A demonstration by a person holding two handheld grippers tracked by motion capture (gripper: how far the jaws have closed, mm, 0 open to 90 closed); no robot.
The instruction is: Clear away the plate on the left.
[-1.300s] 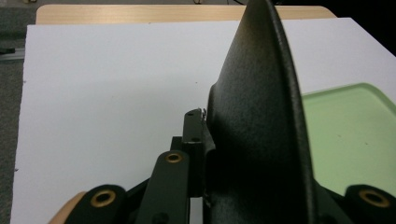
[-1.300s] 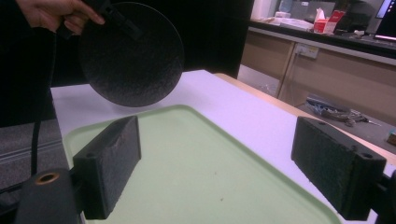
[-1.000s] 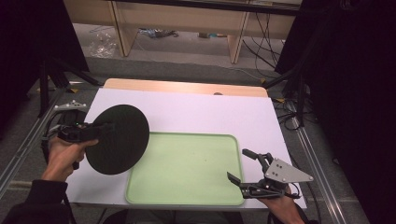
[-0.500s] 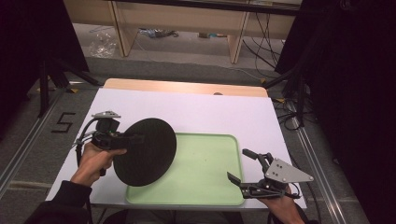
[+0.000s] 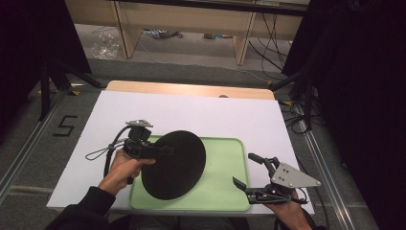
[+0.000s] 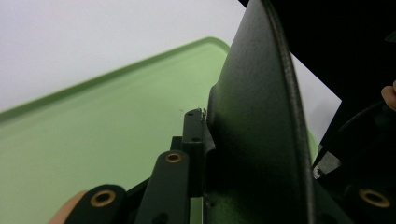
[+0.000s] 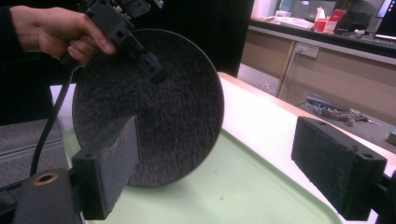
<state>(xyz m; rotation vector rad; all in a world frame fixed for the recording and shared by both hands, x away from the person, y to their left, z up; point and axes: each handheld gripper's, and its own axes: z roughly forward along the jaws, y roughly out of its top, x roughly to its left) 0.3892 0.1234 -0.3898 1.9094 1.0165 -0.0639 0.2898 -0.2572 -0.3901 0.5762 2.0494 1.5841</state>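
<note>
Now left gripper (image 5: 158, 149) jaws clamping black plate (image 5: 174, 165), right gripper (image 5: 249, 170) jaws wide

One black plate (image 5: 173, 165), one green tray (image 5: 221, 172) (two grippers, seemingly).

Lab: black curtains (image 5: 28, 38), floor cables (image 5: 268, 33), benches (image 5: 191, 19).

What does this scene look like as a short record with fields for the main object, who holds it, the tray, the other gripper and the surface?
main object: round black plate, tilted on edge above the tray
held by: left gripper, jaws clamped on the plate's rim
tray: pale green rectangular tray, on the white sheet
right gripper: open, holding nothing, at the tray's right edge
surface: white sheet over a wooden table
</note>
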